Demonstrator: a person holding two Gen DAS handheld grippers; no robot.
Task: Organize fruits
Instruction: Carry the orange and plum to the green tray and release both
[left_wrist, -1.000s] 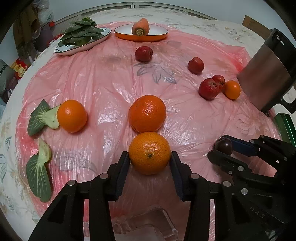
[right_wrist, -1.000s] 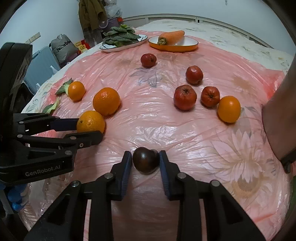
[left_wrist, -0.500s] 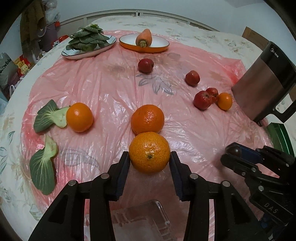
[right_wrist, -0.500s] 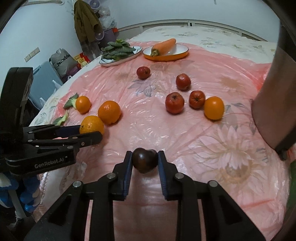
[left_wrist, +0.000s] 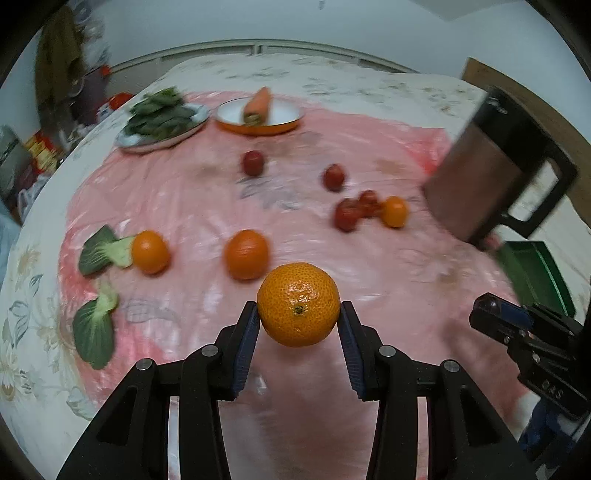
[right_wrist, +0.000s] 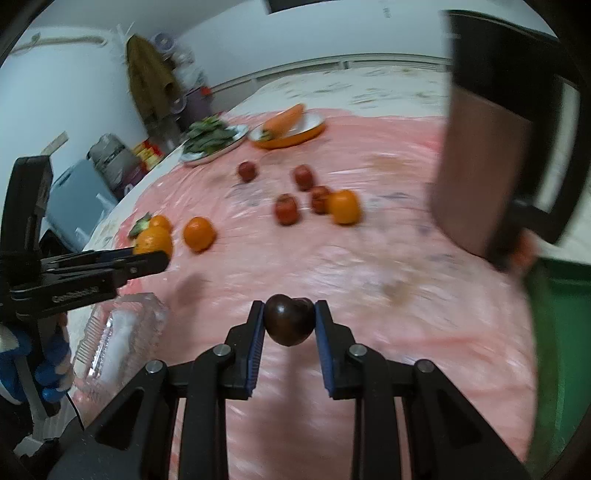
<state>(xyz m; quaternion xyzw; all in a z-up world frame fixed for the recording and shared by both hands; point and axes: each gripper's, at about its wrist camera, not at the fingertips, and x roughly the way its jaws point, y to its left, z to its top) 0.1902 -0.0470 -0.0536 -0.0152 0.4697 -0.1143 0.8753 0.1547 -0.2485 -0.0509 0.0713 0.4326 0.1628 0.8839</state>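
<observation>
While the left gripper (left_wrist: 298, 314) is clasping an orange (left_wrist: 298, 305) and the right gripper (right_wrist: 289, 317) is clenching a dark plum (right_wrist: 289, 324), both are now rising off the pink sheet (left_wrist: 207, 192), so both fruits are ready for sorting. Farther off, the other oranges (left_wrist: 246, 254) are lying unmoved.

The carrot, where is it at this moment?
The carrot lies in the orange dish at the far end of the pink sheet, just right of the plate of greens.
</observation>
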